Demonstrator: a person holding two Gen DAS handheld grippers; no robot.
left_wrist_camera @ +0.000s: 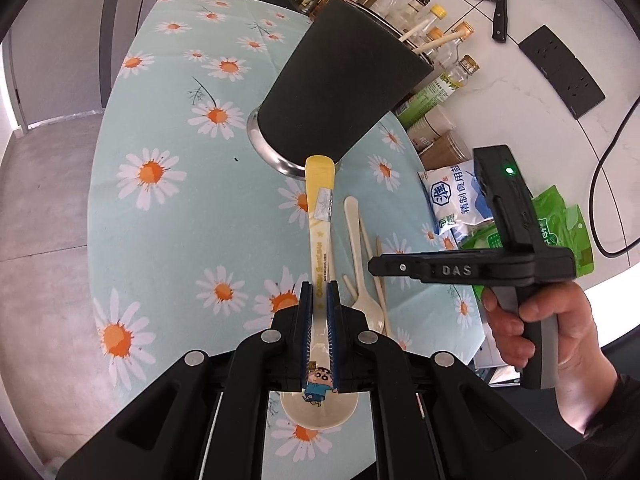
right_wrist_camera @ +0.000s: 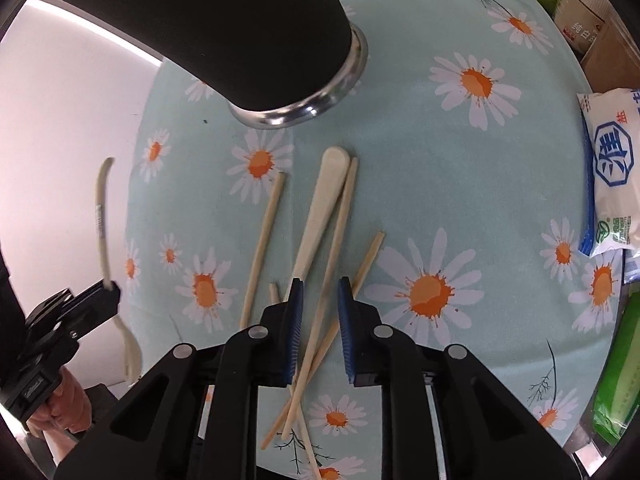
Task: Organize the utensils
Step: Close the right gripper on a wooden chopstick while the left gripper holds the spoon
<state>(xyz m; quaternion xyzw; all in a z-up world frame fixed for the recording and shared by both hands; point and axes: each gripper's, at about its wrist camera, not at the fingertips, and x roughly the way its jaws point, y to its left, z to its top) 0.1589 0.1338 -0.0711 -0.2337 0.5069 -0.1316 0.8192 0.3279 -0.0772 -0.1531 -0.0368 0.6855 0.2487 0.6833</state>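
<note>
The left gripper [left_wrist_camera: 320, 300] is clamped on a cream plastic spoon [left_wrist_camera: 320, 216] printed with a cartoon figure, lifted off the table; its yellow handle end points toward the black utensil holder [left_wrist_camera: 340, 80], and its bowl is partly cut off behind the gripper body. The right gripper [right_wrist_camera: 319, 300] points steeply down over a loose heap of pale chopsticks [right_wrist_camera: 262, 240] and a plain cream spoon [right_wrist_camera: 320, 208] lying on the daisy-print tablecloth [right_wrist_camera: 440, 160]. Its blue pads stand narrowly apart, with one chopstick running between them; whether the pads touch it cannot be determined. The chopsticks' lower ends and the plain spoon's bowl are hidden under this gripper. A hand [left_wrist_camera: 532, 320] wraps the right gripper's handle. Beyond, the holder stands in a metal base ring [right_wrist_camera: 320, 100], with stick ends protruding from its rim.
</note>
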